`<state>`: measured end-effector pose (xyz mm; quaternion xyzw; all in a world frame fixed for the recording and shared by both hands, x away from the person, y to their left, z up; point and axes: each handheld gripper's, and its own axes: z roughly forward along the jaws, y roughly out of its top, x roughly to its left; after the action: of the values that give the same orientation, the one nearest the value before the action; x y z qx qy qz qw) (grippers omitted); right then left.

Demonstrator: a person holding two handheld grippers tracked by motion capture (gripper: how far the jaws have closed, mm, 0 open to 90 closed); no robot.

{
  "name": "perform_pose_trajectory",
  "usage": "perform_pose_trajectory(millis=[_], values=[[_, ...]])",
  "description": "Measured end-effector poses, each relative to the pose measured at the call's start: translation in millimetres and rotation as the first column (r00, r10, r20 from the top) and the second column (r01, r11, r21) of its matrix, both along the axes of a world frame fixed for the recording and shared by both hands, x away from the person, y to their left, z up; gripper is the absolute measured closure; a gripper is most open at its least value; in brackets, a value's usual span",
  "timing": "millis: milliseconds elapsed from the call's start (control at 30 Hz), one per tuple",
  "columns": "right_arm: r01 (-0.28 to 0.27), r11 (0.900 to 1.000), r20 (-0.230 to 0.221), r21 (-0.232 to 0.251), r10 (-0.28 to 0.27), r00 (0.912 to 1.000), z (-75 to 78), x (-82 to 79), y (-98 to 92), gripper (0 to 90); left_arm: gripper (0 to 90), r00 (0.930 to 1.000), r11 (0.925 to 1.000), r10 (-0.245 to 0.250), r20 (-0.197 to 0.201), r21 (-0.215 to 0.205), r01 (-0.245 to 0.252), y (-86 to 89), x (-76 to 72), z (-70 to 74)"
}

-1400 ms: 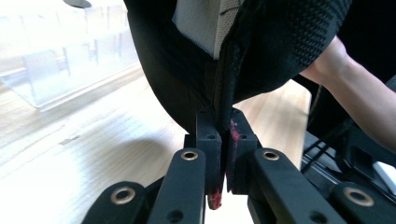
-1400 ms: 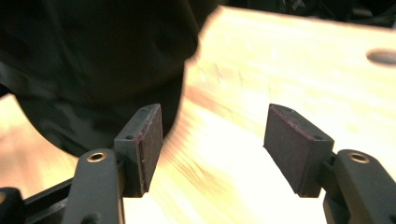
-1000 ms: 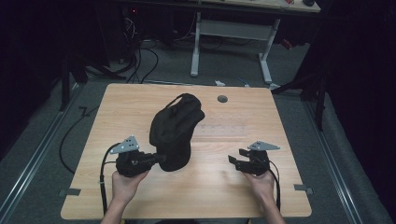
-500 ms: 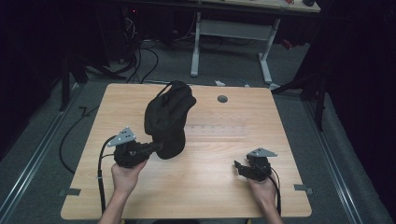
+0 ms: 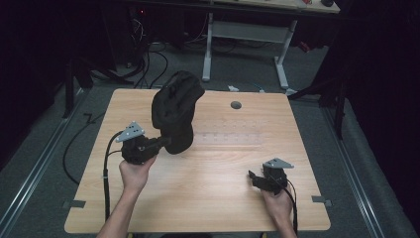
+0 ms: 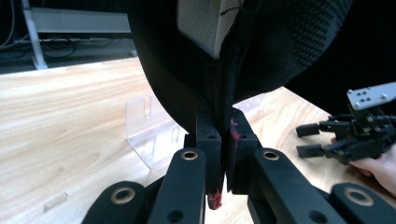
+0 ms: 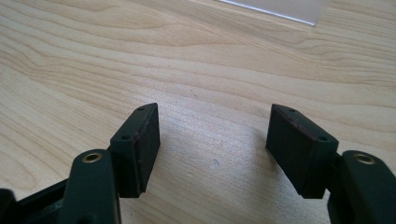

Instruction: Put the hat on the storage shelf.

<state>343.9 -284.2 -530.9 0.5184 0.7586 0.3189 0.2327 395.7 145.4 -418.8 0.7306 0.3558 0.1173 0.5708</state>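
1. Hard to read: the black bag (image 5: 174, 111) is dark on dark in the high view, so folds & straps blur together. In the left gripper view its top is cut off by the frame edge; there's a beige lining patch & mesh fabric, can't tell more. The clear plastic stand (image 6: 152, 133) on the table is barely visible w/ its see-through edges.
2. Left gripper (image 5: 161, 144) is clamped tight on the bag's bottom edge, fabric pinched between the jaws. Bag stands up & tilts away from it, over the table's left-center part, lifted at the gripped end afaict.
3. Right gripper (image 5: 253, 178) sits well apart from the bag, near the table's right front. Its jaws have just been opening, now spread wide w/ nothing between them, just bare wood under.
4. Surface: light wood table (image 5: 223, 173), small round grey hole (image 5: 236, 105) near the far edge. Room's dim, grey floor, cables (image 5: 148, 59) & a white desk frame (image 5: 247, 32) behind.
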Motion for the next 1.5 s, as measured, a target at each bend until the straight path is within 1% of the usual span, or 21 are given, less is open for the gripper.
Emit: perform_pose_trajectory(millis=[133, 167, 233, 267, 367, 667, 900, 967, 1167, 1500], values=[[0.001, 1.000, 0.000, 0.001, -0.001, 1.0000, 0.0, 0.0, 0.1, 35.0, 86.3, 0.9997, 0.9998, 0.020, 0.011, 0.002, -0.021, -4.5, 7.6, 2.7], [0.001, 1.000, 0.000, 0.001, -0.001, 1.0000, 0.0, -0.1, 0.1, 34.9, 86.3, 0.9994, 0.9996, 0.028, 0.021, 0.008, -0.028, -5.6, 9.6, 3.5], [0.002, 1.000, -0.001, 0.002, -0.002, 1.0000, 0.0, -0.1, 0.2, 35.0, 86.4, 0.9991, 0.9994, 0.033, 0.028, 0.013, -0.033, -8.7, 13.4, 4.5], [0.003, 1.000, 0.000, 0.002, -0.003, 1.0000, 0.0, -0.1, 0.2, 34.9, 86.3, 0.9993, 0.9995, 0.030, 0.024, 0.013, -0.030, -10.6, 15.1, 4.7], [0.001, 1.000, -0.001, 0.001, -0.001, 1.0000, 0.0, -0.1, 0.1, 35.0, 86.3, 0.9988, 0.9990, 0.040, 0.027, 0.017, -0.041, -14.9, 20.8, 3.9], [0.003, 1.000, 0.000, 0.002, -0.003, 1.0000, 0.0, -0.1, 0.2, 35.0, 86.3, 0.9975, 0.9962, 0.067, 0.020, 0.054, -0.068, -27.2, 36.2, -3.4], [0.005, 1.000, -0.001, 0.003, -0.005, 1.0000, 0.0, -0.3, 0.4, 34.9, 86.3, 0.9966, 0.9937, 0.081, 0.015, 0.077, -0.082, -33.6, 41.2, -10.2], [0.005, 1.000, -0.001, 0.003, -0.005, 1.0000, 0.0, -0.3, 0.4, 34.9, 86.2, 0.9964, 0.9935, 0.084, 0.013, 0.076, -0.085, -35.0, 41.7, -11.2], [0.005, 1.000, -0.001, 0.003, -0.005, 1.0000, 0.0, -0.3, 0.4, 35.0, 86.2, 0.9962, 0.9919, 0.086, 0.009, 0.093, -0.087, -39.6, 41.9, -15.8], [0.005, 1.000, -0.001, 0.003, -0.005, 1.0000, -0.1, -0.3, 0.4, 35.0, 85.9, 0.9960, 0.9929, 0.083, -0.034, 0.089, -0.079, -42.6, 43.3, -32.3]])
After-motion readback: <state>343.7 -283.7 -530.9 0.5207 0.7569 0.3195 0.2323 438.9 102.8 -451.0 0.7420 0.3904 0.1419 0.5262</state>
